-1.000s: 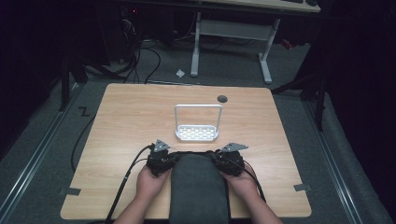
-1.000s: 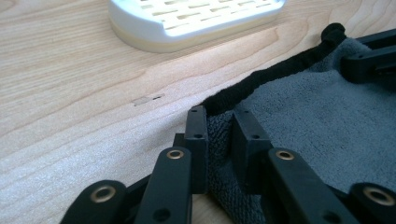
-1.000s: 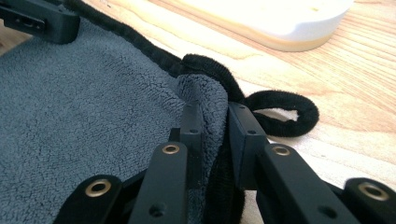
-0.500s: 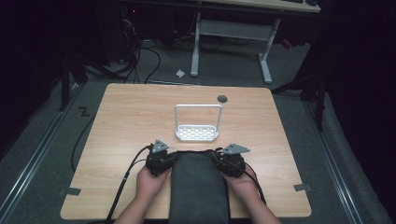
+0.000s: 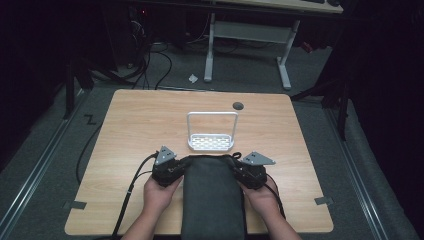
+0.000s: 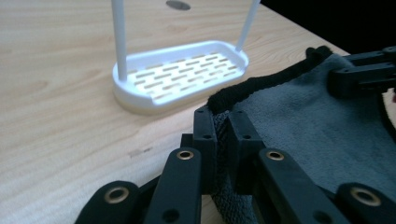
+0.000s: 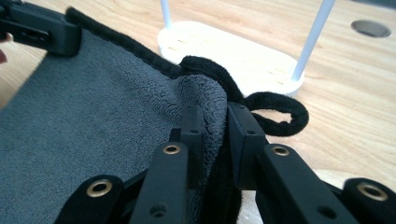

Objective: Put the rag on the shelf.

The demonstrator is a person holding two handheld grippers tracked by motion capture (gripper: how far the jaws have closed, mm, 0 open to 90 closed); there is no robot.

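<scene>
A dark grey towel [image 5: 212, 200] lies lengthwise between my hands and hangs over the table's near edge. My left gripper [image 5: 177, 167] is shut on its far left corner; its jaws [image 6: 222, 126] have just been closing and the terry cloth [image 6: 317, 116] is pinched between them. My right gripper [image 5: 240, 170] is shut on the far right corner [image 7: 212, 116], where the black hem loop [image 7: 280, 116] sticks out. A white rack [image 5: 211, 142] with a slotted base and a tall hoop stands just beyond the towel's far edge.
The wooden table [image 5: 125, 130] has a round cable hole [image 5: 238, 105] behind the rack. Cables trail from the left gripper over the near left edge. Beyond the table are a dark floor, cables and another desk's white legs [image 5: 207, 50].
Both grippers have risen a little, lifting the towel's far corners with them. The rack has not moved.
</scene>
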